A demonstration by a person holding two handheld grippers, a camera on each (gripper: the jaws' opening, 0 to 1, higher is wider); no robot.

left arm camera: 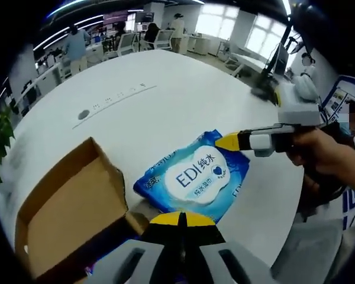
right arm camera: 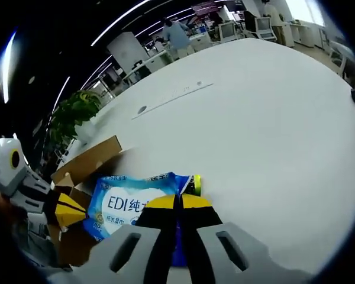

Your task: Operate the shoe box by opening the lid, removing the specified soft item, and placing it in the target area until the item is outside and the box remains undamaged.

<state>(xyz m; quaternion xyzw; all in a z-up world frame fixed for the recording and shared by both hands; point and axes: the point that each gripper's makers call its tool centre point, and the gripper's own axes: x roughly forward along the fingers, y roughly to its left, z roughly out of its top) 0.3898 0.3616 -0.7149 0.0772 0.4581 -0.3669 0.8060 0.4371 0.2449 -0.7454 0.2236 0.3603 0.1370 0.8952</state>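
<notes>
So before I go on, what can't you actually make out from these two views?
- Box interior: in the left gripper view the cardboard box is cut off at the lower edge, with the left tool covering one corner.
- Wipes pack: in the right gripper view the right tool covers its near end, so whether it is pinched is unclear.
- Small print on the pack: too small to read.

The wipes pack (left arm camera: 193, 176) is laid on the tabletop (left arm camera: 165, 106). The open shoe box (left arm camera: 65, 207) is set just left of it.
</notes>
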